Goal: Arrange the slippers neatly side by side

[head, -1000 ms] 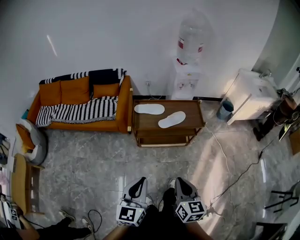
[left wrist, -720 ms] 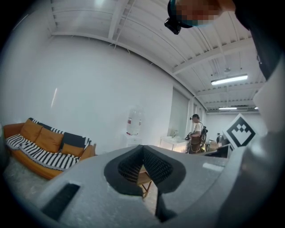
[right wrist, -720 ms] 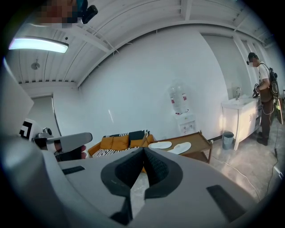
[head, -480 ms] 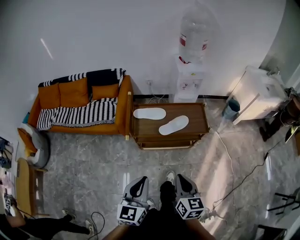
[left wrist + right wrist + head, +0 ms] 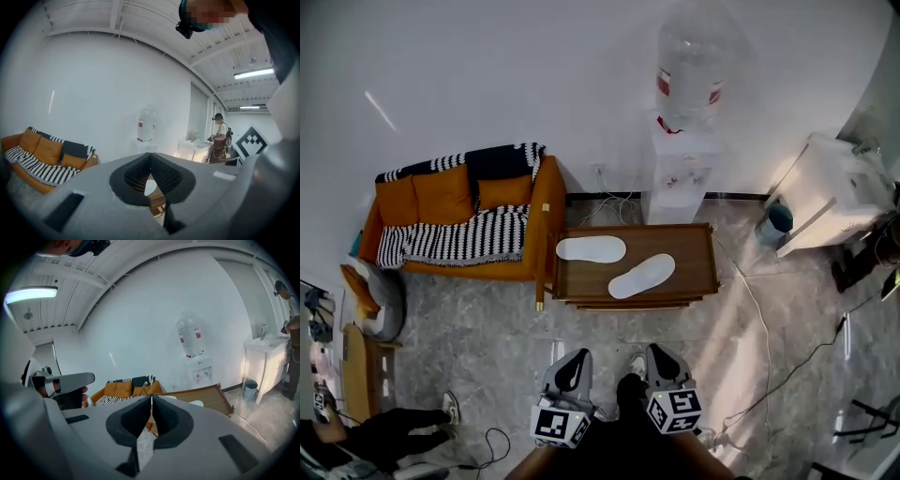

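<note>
- Head view: two white slippers lie on a brown wooden table [image 5: 694,272], well apart from both claws, which are held low over the floor [image 5: 487,319].
- The far slipper [image 5: 592,248] lies with its long axis running left to right, roughly parallel to the table's long edge, on the table's left half.
- The near slipper [image 5: 642,276] lies on a diagonal, its long axis running from lower left up to the right, near the table's middle.
- The two are close to each other but not touching and not parallel. Both are flat, pale, rounded sole shapes. From this height I cannot tell which end is the toe.
- The left claw [image 5: 577,361] is clenched with nothing in it. In the left gripper view its dark ribbed pads meet at the tip.
- The right claw [image 5: 662,361] is likewise clenched and empty, with the pads pressed together along a thin line in the right gripper view.
- The floor is glossy grey marbled tile.
- An orange sofa [image 5: 450,202] with a black-and-white striped blanket [image 5: 455,239] stands just left of the table.
- A white water dispenser [image 5: 686,169] with a clear bottle stands behind it.
</note>
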The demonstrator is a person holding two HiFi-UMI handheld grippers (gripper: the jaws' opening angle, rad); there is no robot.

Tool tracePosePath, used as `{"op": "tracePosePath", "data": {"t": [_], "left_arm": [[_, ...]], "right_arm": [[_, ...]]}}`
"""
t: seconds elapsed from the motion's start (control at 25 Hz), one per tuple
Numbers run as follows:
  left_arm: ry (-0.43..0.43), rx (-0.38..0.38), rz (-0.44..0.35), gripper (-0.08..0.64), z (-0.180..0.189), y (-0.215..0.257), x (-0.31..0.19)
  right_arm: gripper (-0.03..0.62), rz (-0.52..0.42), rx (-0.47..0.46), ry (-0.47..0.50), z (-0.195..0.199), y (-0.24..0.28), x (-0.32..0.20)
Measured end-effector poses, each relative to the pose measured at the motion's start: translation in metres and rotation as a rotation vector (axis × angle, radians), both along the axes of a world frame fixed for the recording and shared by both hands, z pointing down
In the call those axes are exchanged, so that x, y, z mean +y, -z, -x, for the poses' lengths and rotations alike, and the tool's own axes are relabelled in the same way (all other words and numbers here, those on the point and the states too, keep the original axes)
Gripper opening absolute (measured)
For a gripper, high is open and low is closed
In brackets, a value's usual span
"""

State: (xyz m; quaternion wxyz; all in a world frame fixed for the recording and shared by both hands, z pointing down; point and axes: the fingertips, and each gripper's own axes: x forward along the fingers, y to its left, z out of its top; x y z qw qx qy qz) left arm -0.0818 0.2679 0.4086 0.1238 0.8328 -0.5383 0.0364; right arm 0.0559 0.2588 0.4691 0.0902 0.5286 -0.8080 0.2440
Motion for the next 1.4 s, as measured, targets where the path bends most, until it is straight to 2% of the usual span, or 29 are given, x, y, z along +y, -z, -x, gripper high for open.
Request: {"op": "tracePosePath", "data": {"t": [0.2, 0.6, 0.92, 1.4], "left_arm": [[0.032, -0.008, 0.027, 0.012, -0.018, -0.004, -0.041], [0.031, -0.022, 0.066, 0.012, -0.033, -0.013, -0.086], [-0.022, -0.004, 0.076, 0.012, -0.026, -0.025, -0.145], [-0.102, 0.008, 0.114, 0.012, -0.006, -0.044, -0.23]], "right_arm": [[0.009, 0.021, -0.005, 0.053, -0.016, -0.008, -0.045], [0.009, 0.081, 0.017, 0.075, -0.024, -0.036, -0.099], [0.011, 0.159, 0.07, 0.042, -0.022, -0.075, -0.142], [0.011, 0.341, 0.171, 0.002, -0.005, -0.166, -0.209]]}}
